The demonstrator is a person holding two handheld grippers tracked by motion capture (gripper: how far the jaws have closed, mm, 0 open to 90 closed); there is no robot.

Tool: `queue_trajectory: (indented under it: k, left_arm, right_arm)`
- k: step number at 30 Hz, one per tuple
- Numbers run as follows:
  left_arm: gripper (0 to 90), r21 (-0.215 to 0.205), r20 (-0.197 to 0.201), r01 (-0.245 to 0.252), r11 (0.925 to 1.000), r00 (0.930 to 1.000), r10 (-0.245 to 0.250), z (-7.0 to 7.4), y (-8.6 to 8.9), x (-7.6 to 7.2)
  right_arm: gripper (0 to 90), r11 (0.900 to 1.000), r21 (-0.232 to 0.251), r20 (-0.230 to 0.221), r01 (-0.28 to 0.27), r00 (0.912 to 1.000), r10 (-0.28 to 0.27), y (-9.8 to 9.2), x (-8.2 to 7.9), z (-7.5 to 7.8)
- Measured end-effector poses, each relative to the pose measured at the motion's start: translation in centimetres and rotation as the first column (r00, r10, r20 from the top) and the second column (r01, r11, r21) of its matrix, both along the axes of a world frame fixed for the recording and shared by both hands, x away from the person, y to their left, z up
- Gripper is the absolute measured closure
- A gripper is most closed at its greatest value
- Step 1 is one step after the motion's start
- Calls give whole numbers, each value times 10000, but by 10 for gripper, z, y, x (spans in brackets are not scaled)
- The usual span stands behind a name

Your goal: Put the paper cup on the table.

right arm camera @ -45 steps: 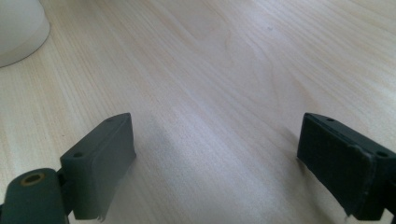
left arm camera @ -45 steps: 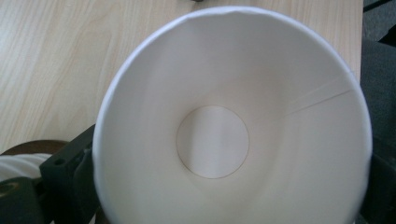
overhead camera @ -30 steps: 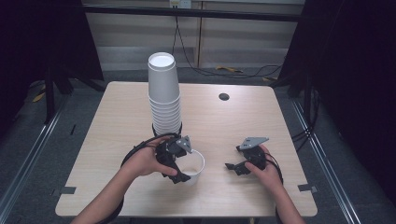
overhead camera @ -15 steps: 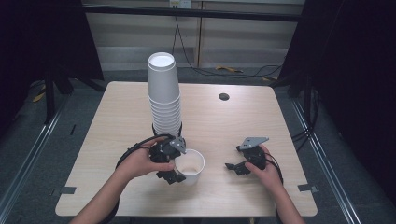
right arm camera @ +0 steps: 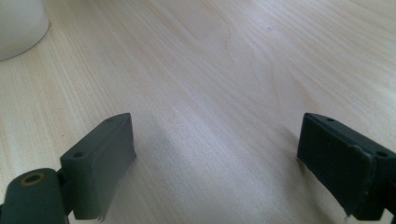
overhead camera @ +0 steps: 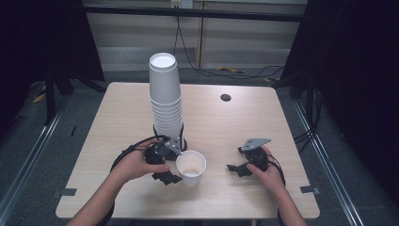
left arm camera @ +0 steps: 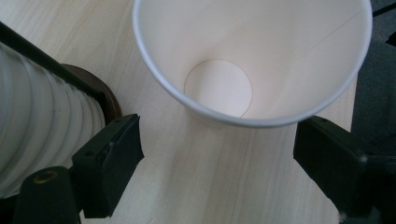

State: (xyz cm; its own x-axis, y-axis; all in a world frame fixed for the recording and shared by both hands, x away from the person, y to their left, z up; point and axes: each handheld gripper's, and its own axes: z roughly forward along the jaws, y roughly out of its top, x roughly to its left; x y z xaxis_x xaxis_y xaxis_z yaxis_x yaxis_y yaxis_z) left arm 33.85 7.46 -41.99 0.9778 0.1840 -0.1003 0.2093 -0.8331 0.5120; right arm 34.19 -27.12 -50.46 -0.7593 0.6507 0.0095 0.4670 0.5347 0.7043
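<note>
One paper cup [overhead camera: 191, 167] stands upright, mouth up, on the table [overhead camera: 235, 117], just to the right of the left gripper [overhead camera: 173, 163], whose jaws stand wide apart and hold nothing. The right gripper [overhead camera: 237, 161], also open and empty, rests farther off on the cup's other side. One tall stack of upside-down cups [overhead camera: 165, 94] stands just behind the left gripper

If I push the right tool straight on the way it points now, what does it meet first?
Probably nothing soon. Between the open jaws of the right tool lies only bare table. The paper cup sits well left of that line, so the tool would likely pass it, though depth is hard to judge.
</note>
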Motion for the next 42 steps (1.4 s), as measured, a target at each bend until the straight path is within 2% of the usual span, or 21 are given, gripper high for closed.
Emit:
queue_trajectory:
  k: [4,5,8,11,13,20,29,36,42]
  left_arm:
    - [157,149,-90,44,9999,10000,-43,-1,5,0]
    - [157,57,-140,-149,9999,9998,150,-2,6,-1]
    - [157,148,3,-81,9999,10000,81,-1,11,0]
    - [157,1,-50,-159,9999,9999,159,-1,14,0]
    - [157,-115,-90,-382,9992,9992,381,-2,17,-2]
    - [160,-375,-247,-553,9978,9982,544,-7,26,-1]
    - [160,-479,-166,-652,9967,9978,644,-12,35,1]
    - [160,-661,-333,-980,9930,9948,960,-19,42,0]
    - [160,-726,-307,-1171,9905,9929,1151,-25,50,2]
  right_arm:
    - [105,10000,0,2,-2,10000,2,0,0,0]
    - [105,10000,0,1,-1,10000,1,0,0,0]
    - [105,10000,0,1,0,10000,0,0,0,0]
    - [105,10000,1,0,0,10000,0,0,0,0]
    - [105,10000,1,1,1,10000,-1,0,0,0]
    - [105,10000,0,2,0,10000,0,0,0,0]
    - [105,10000,0,2,0,10000,0,0,0,0]
    - [105,10000,-1,2,2,10000,-2,0,0,0]
    - [105,10000,-1,1,0,10000,0,0,0,0]
